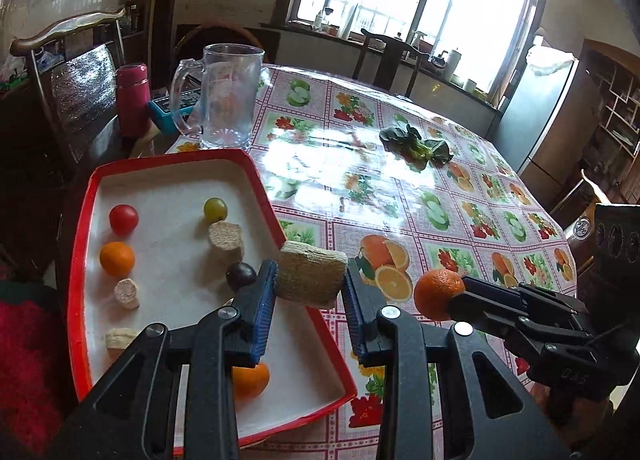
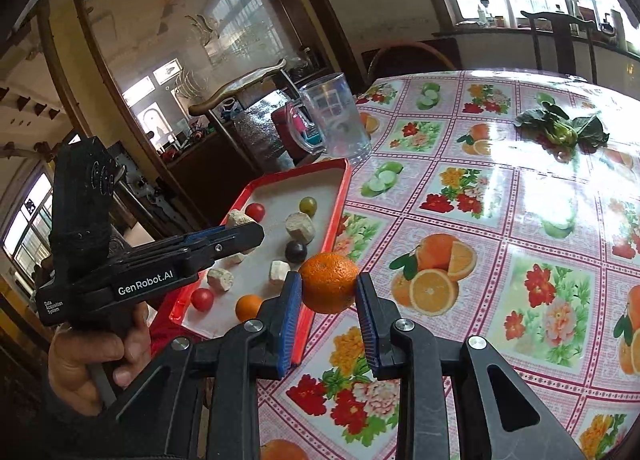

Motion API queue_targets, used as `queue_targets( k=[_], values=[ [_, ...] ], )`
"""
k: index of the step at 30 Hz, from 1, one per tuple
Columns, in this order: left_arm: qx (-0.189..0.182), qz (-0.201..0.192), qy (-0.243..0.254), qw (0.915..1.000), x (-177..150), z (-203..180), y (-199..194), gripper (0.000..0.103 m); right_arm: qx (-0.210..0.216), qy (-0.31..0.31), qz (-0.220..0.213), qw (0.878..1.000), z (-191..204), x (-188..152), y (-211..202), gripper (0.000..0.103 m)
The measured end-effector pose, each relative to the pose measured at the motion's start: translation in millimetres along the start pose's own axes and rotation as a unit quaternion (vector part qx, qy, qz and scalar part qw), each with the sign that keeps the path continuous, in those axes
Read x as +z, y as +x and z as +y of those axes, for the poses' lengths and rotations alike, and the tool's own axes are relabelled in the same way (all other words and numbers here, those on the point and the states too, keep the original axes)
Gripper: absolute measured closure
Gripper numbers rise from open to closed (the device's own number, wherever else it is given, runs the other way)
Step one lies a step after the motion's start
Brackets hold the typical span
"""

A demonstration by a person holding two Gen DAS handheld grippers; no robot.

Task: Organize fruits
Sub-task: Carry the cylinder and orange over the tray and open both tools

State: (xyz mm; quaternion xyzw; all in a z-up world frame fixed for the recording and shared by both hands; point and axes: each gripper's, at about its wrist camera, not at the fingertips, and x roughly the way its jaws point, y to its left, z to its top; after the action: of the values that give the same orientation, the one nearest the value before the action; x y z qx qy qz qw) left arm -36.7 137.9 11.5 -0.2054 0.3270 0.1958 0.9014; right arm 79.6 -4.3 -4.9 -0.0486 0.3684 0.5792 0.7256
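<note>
My left gripper [image 1: 310, 280] is shut on a beige corn-cob piece [image 1: 312, 274], held above the right rim of a red-rimmed white tray [image 1: 86, 219]. In the tray lie a tomato [image 1: 124, 219], an orange [image 1: 117, 258], a green grape [image 1: 215, 209], a dark plum [image 1: 241, 275] and more cob pieces [image 1: 226, 240]. My right gripper [image 2: 329, 284] is shut on an orange [image 2: 329, 282] just right of the tray [image 2: 340, 195], over the tablecloth. A hand [image 2: 92, 356] carries the left gripper [image 2: 250, 238] over the tray, seen from the side. The right gripper [image 1: 460, 294] and its orange [image 1: 438, 294] also show in the left wrist view.
A glass mug [image 1: 228, 95] stands just behind the tray, with a pink flask [image 1: 132, 99] and a chair [image 1: 68, 31] to its left. Leafy greens [image 1: 416, 145] lie far out on the fruit-patterned tablecloth [image 1: 360, 187]. A fridge [image 1: 540, 115] stands at the right.
</note>
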Motion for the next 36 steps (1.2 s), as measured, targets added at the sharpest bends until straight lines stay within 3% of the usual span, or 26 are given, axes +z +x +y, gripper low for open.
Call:
queue_targets(
  k=[19, 27, 36],
  values=[
    [0.042, -0.002, -0.054, 0.9976, -63.1, 65.9, -55.5, 0.073, 0.032, -0.034, 0.037, 0.998, 56.3, -20.6, 30.8, 0.075],
    [0.054, 0.011, -0.070, 0.9960, -83.0, 82.9, -58.3, 0.073, 0.031, -0.041, 0.060, 0.997, 66.4, -31.1, 50.3, 0.075],
    [0.039, 0.031, -0.070, 0.9963, -87.7, 79.6, -37.4, 0.073, 0.012, -0.054, 0.074, 0.996, 69.9, -35.9, 66.7, 0.075]
  ],
)
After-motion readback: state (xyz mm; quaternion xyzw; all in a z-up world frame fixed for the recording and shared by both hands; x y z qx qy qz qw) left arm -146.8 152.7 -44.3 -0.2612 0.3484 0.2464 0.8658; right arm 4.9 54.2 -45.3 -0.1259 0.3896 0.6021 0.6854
